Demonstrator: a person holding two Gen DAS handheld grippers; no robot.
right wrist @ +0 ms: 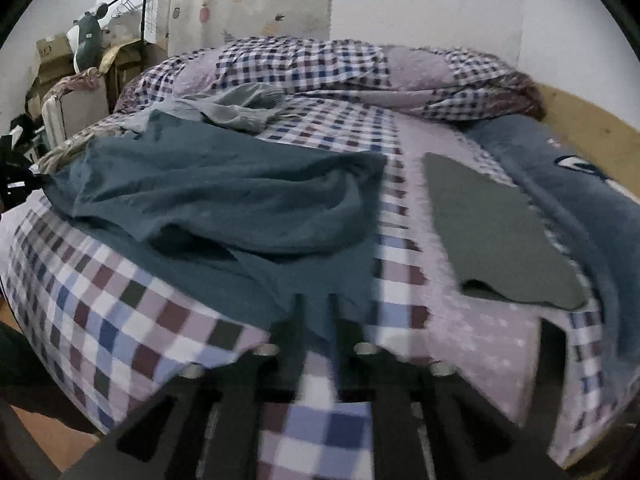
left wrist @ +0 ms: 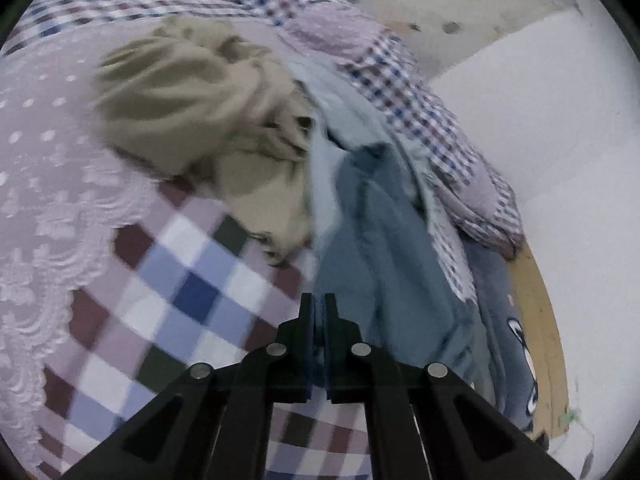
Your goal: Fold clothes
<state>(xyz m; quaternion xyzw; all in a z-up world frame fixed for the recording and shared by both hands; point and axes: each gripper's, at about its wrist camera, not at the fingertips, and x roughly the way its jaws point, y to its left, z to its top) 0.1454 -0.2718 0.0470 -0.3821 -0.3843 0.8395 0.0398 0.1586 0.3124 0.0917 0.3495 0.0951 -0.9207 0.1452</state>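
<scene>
Teal garment [right wrist: 224, 196] lies rumpled on the checked bed [right wrist: 120, 320], long axis running 9 to 3 o'clock, near hem toward 6. Left gripper [left wrist: 319, 312]: jaws nearly closed, pinching its blue cloth. Right gripper [right wrist: 314, 312]: jaws narrowly apart, teal hem between them; blur hides contact. One folded grey-green garment [right wrist: 496, 236] at 3 o'clock; one beige garment [left wrist: 192, 120] bunched at 11.

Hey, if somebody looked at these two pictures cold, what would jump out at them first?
Probably the big rumpled teal-blue garment spread across the checked purple, blue and white bedsheet, with the right gripper pinching its near edge. Next, the flat, folded dark grey-green cloth on the right of the bed. In the left wrist view, the left gripper clamps blue fabric beside a crumpled beige garment.
</scene>
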